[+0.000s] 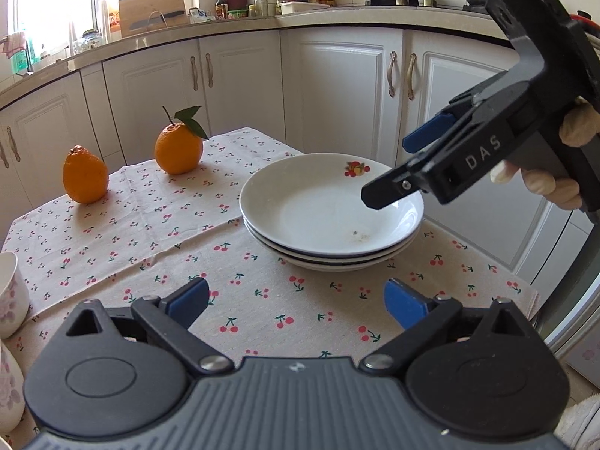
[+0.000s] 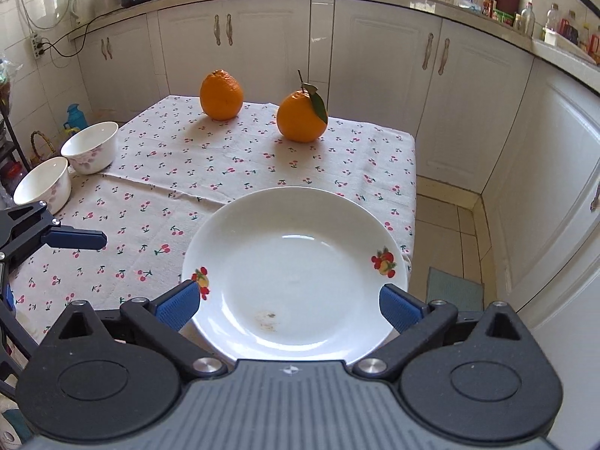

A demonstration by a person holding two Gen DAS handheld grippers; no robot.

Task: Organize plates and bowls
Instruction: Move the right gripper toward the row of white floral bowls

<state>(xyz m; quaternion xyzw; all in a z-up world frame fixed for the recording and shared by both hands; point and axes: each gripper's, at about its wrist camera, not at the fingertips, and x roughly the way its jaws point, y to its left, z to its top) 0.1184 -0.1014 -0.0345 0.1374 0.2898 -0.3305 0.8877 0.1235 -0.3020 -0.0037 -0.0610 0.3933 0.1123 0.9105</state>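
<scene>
A stack of white plates (image 1: 332, 206) with fruit decals sits on the cherry-print tablecloth (image 1: 150, 232); in the right wrist view the top plate (image 2: 296, 273) lies just ahead of my fingers. My right gripper (image 2: 290, 305) is open and empty, hovering over the plate's near rim; it also shows in the left wrist view (image 1: 393, 165) above the stack's right side. My left gripper (image 1: 296, 302) is open and empty, short of the stack. Two white floral bowls (image 2: 92, 146) (image 2: 43, 185) stand at the table's left edge.
Two oranges (image 2: 221, 93) (image 2: 302, 116) sit at the far side of the table. White kitchen cabinets (image 2: 375, 56) and a cluttered counter surround it. The table's right edge drops to a tiled floor (image 2: 450, 225).
</scene>
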